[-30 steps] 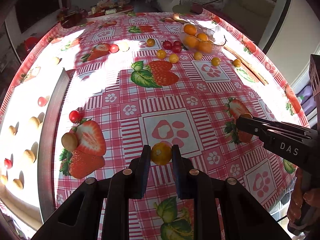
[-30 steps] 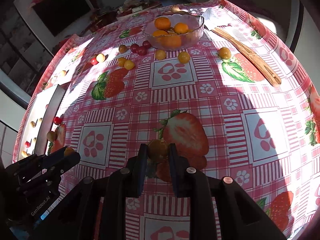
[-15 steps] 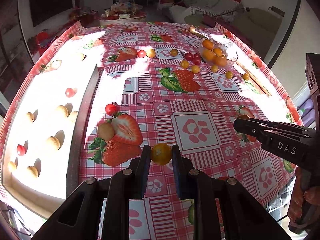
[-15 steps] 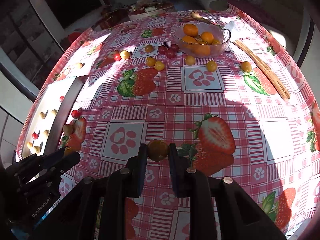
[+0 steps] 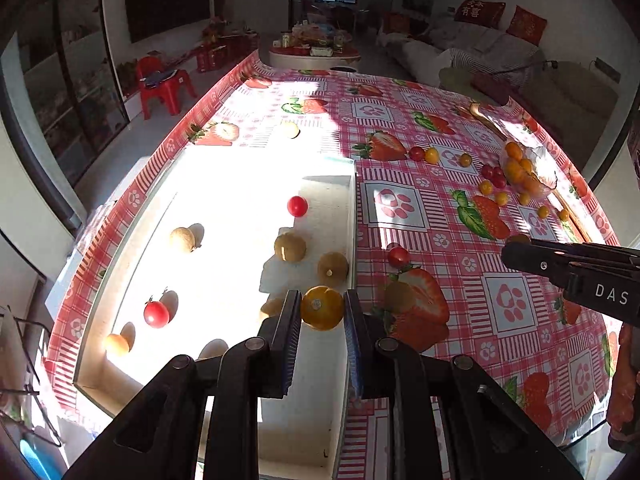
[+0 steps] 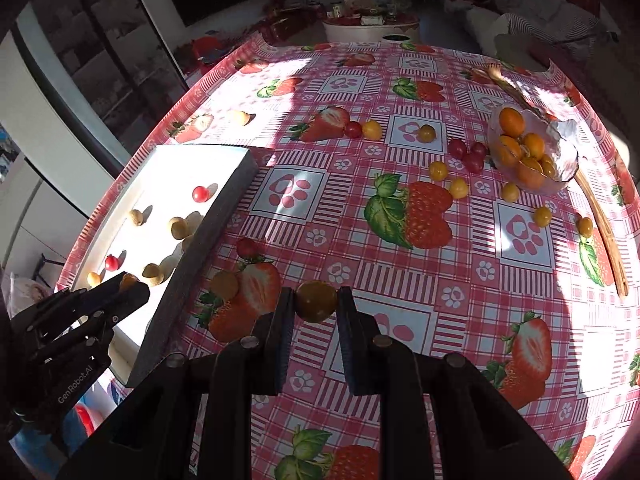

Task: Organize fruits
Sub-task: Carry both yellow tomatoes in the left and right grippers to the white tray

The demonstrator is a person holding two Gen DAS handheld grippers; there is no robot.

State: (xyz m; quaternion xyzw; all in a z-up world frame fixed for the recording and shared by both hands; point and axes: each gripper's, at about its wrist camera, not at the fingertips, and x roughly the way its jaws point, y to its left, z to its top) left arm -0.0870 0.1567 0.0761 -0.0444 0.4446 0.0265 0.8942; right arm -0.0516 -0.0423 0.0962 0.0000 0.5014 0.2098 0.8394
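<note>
Left wrist: left gripper is clamped on a yellow tomato over the tray wall, so releasing here risks it bouncing off the rim onto the cloth or knocking the longans below. Right wrist: right gripper pinches a darker tomato over the cloth, short of the tray; both arms converging there could collide.

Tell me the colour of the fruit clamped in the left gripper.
Yellow-orange. The small round fruit between the left gripper pads shows best in the left wrist view, sunlit.
</note>
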